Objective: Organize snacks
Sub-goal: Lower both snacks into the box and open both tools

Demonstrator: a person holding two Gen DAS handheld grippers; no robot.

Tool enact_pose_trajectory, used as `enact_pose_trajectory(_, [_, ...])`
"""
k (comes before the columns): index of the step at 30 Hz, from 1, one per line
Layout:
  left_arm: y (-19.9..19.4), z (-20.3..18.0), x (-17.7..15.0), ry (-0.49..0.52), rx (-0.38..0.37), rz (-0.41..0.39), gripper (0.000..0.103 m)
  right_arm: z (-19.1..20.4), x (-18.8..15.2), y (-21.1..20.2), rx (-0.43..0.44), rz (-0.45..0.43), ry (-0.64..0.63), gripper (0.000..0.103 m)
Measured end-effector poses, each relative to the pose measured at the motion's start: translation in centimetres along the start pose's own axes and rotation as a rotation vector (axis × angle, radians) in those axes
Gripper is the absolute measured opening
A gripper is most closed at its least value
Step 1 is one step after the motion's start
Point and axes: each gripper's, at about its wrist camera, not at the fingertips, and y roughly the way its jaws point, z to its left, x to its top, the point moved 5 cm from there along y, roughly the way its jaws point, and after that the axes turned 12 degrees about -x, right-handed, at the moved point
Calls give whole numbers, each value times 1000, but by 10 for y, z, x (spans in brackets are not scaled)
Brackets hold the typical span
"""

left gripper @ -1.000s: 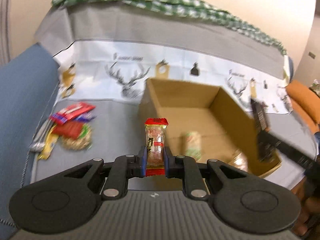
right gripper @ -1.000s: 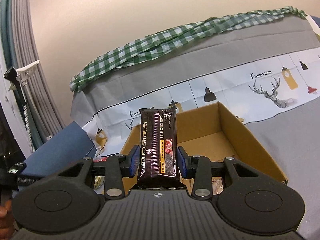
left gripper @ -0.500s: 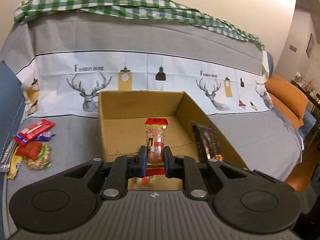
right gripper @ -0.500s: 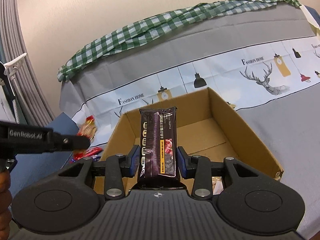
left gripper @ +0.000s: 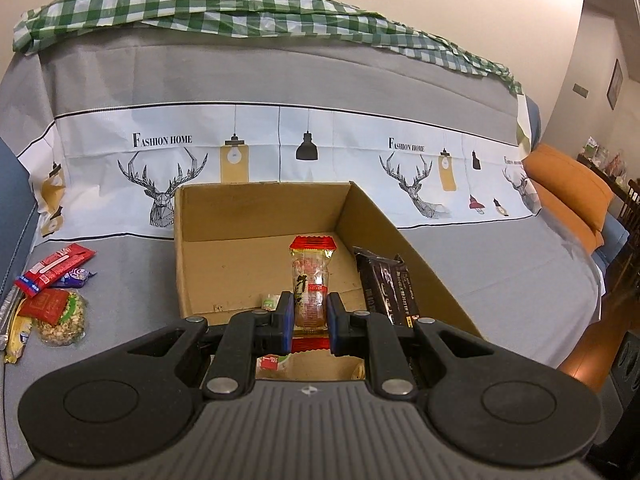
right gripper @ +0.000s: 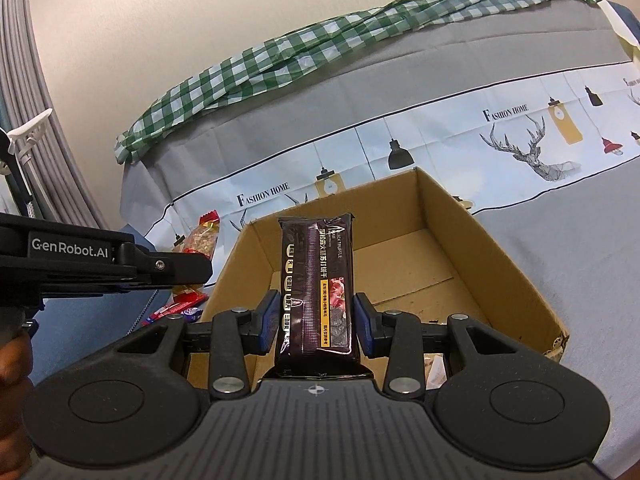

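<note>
An open cardboard box [left gripper: 224,216] sits on a grey sofa cover; it also shows in the right wrist view [right gripper: 512,256]. My left gripper [left gripper: 307,320] is shut on a clear snack packet with red ends [left gripper: 310,276], held upright over the box's near edge. My right gripper [right gripper: 316,320] is shut on a dark biscuit pack [right gripper: 316,280], held upright over the box. That pack also shows in the left wrist view [left gripper: 386,284], to the right of my left gripper. The left gripper and its packet [right gripper: 202,236] show at the left of the right wrist view.
Several loose snacks [left gripper: 52,292] lie on the sofa left of the box. A few small packets [left gripper: 269,301] lie inside the box near its front. An orange cushion [left gripper: 568,188] is at the far right. A green checked cloth [left gripper: 240,8] drapes the sofa back.
Both grippers have moved closer over the box with their packets. The left view has swung so the box sits centred; the left gripper now reaches further into the right wrist view.
</note>
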Motion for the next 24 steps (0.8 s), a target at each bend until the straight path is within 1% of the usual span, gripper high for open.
enact_pose_trajectory(4, [0, -1, 1, -1, -1, 2, 18, 0, 0, 0, 4, 0, 3, 41])
enact_pose_trajectory(6, [-1, -1, 1, -9, -17, -3, 19, 0, 0, 0, 4, 2, 5, 41])
enact_pose_trajectory(7, [-1, 0, 2, -20, -25, -6, 24, 0, 0, 0, 4, 4, 6, 43])
enact_pose_trajectory(8, [-1, 2, 2, -39, -34, -7, 32, 0, 0, 0, 3, 9, 9, 44])
enact_pose_trajectory(9, [-1, 3, 1, -55, -35, -12, 48, -1, 0, 1, -4, 11, 15, 52])
enact_pose_trajectory(10, [-2, 5, 0, -64, -31, -20, 51, -2, 1, 1, -7, 17, 24, 66])
enact_pose_trajectory(12, [-1, 7, -2, -66, -12, -21, 50, -5, 1, 1, -6, 18, 42, 75])
enact_pose_trajectory(17, [-6, 15, -13, -67, 30, -38, 49, -8, 1, 2, -15, 23, 61, 75])
enact_pose_trajectory(20, [-12, 22, -22, -51, 52, -54, 41, -7, 0, 2, -18, 24, 57, 75])
enact_pose_trajectory(22, [-18, 30, -31, -34, 69, -53, 33, -6, 0, 2, -19, 24, 51, 75])
enact_pose_trajectory(24, [-25, 41, -39, -17, 93, -53, 29, -5, 0, 2, -19, 21, 46, 75])
